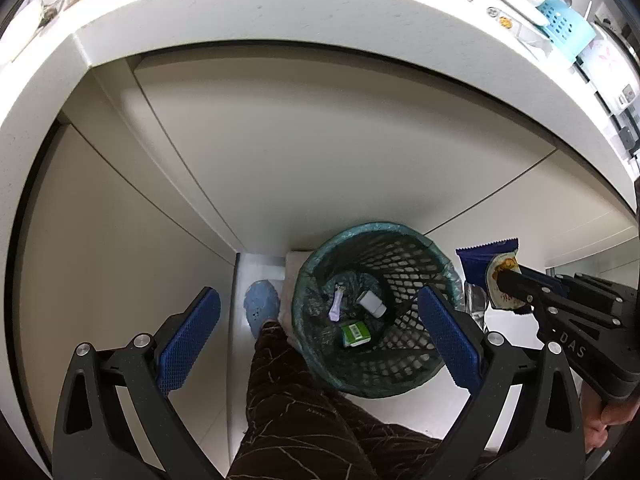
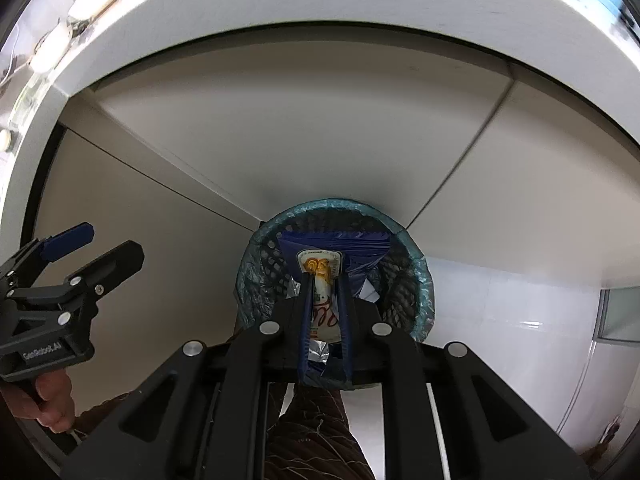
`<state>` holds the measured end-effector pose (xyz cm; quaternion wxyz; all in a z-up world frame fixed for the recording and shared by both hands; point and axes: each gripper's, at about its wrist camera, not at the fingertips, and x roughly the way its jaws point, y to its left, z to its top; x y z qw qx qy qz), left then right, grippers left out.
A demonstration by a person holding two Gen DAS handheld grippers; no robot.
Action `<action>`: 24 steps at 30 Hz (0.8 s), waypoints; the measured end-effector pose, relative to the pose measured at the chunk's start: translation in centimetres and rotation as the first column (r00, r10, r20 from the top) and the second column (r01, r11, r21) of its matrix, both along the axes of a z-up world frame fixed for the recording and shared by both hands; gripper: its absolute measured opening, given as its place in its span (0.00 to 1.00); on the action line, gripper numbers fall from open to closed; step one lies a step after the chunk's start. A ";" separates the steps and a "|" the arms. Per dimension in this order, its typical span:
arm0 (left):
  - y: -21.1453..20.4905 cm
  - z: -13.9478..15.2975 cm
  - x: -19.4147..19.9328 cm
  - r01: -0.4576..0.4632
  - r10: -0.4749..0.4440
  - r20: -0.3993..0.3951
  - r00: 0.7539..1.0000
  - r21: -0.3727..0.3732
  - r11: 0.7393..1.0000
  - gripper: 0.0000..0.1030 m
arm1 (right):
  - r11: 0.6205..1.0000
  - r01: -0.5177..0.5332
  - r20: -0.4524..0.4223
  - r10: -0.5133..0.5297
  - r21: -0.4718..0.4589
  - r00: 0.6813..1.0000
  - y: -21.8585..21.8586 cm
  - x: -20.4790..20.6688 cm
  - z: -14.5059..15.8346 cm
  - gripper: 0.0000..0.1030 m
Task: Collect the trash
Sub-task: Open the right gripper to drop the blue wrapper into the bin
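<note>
While the right gripper pinches a blue snack wrapper flat between its closed jaws, the wrapper hangs just over the rim of the mesh trash bin, whose rim carries a green liner. From the left wrist view, the wrapper sits at about 3 o'clock of the bin, just beside its rim. Spread wide and holding nothing, the left gripper points down at the bin. Inside lie 3 pieces: a green carton, a white box and a pale purple strip. A blue shoe rests at 9 o'clock of the bin.
</note>
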<state>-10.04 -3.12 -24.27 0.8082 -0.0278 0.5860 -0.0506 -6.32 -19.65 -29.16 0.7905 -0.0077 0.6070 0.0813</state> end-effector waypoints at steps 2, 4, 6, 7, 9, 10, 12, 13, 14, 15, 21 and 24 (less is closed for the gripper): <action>0.1 0.0 0.1 -0.002 0.002 -0.007 1.000 0.003 1.000 0.94 | 1.000 -0.012 -0.010 0.012 -0.003 1.000 0.5 0.3 -0.5 0.13; 0.3 -0.2 0.1 -0.008 0.008 -0.020 1.000 0.005 1.000 0.94 | 1.000 -0.017 -0.017 0.017 -0.002 1.000 0.6 0.3 -0.6 0.13; 0.6 -0.3 0.1 -0.014 0.014 -0.027 1.000 0.003 1.000 0.94 | 1.000 -0.019 -0.023 0.019 -0.003 1.000 0.7 0.4 -0.8 0.15; 0.7 -0.3 0.1 -0.016 0.016 -0.031 0.999 0.005 1.000 0.94 | 1.000 -0.017 -0.026 0.017 -0.006 1.000 0.7 0.6 -1.0 0.17; 0.8 -0.2 0.2 -0.020 0.020 -0.036 0.999 0.004 1.000 0.94 | 1.000 -0.012 -0.031 0.012 -0.002 0.999 0.7 0.9 -1.1 0.25; 0.8 -0.2 0.2 -0.021 0.021 -0.037 0.999 0.004 1.000 0.94 | 1.000 -0.009 -0.031 0.009 -0.002 0.999 0.6 0.9 -1.2 0.28; 0.8 -0.3 0.2 -0.023 0.023 -0.043 0.999 0.005 1.000 0.94 | 1.000 -0.005 -0.033 0.005 0.001 0.999 0.4 0.9 -1.2 0.30; 0.8 -0.4 0.2 -0.023 0.023 -0.046 0.999 0.004 1.000 0.94 | 1.000 -0.002 -0.033 0.002 0.001 0.999 0.4 1.0 -1.2 0.32; 0.8 -0.4 0.2 -0.024 0.024 -0.049 0.998 0.001 1.000 0.94 | 1.000 0.004 -0.031 -0.004 0.001 1.000 0.1 1.1 -1.1 0.35; 0.8 -0.3 0.2 -0.025 0.025 -0.050 0.998 -0.001 1.000 0.94 | 1.000 0.009 -0.028 -0.009 0.004 1.000 -0.1 1.0 -1.1 0.37; 1.0 0.4 0.1 -0.032 0.032 -0.030 0.999 -0.011 0.999 0.94 | 1.000 0.027 0.011 -0.027 0.006 1.000 -0.9 0.7 -0.1 0.61; 1.3 1.4 -0.1 -0.037 0.037 -0.009 0.999 0.019 0.999 0.94 | 1.000 0.020 0.064 -0.020 0.001 0.998 -1.2 0.2 1.7 0.80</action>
